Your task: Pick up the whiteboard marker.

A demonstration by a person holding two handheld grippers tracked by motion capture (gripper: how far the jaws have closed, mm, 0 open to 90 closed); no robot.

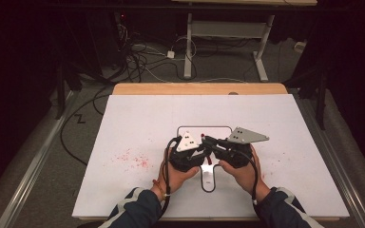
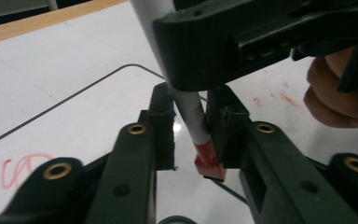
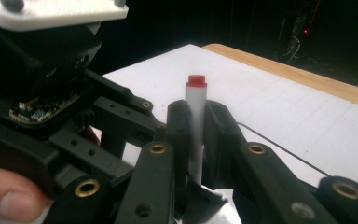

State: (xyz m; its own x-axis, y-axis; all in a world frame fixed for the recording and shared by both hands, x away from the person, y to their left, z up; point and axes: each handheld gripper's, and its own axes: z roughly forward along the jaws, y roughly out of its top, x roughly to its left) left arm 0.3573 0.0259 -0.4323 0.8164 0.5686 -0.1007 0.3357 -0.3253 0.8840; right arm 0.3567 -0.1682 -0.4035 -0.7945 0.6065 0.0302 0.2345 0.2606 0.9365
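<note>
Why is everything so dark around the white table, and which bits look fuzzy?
High view: light falls on the white table, while the floor around it stays dim. Left gripper view: the marker is fairly sharp, but the near jaws blur. Right gripper view: the marker's white barrel looks smeared and the background is black.

Both grippers are black plastic. The left gripper carries a pale three-cornered plate with dark screw holes on top; the right gripper carries a grey one. Brass-coloured rivets ring the pivots of the jaw linkages. A black cable trails from each body past the wrist. The person wears dark blue sleeves with pale stripes, and a thin orange band on the left wrist.
</note>
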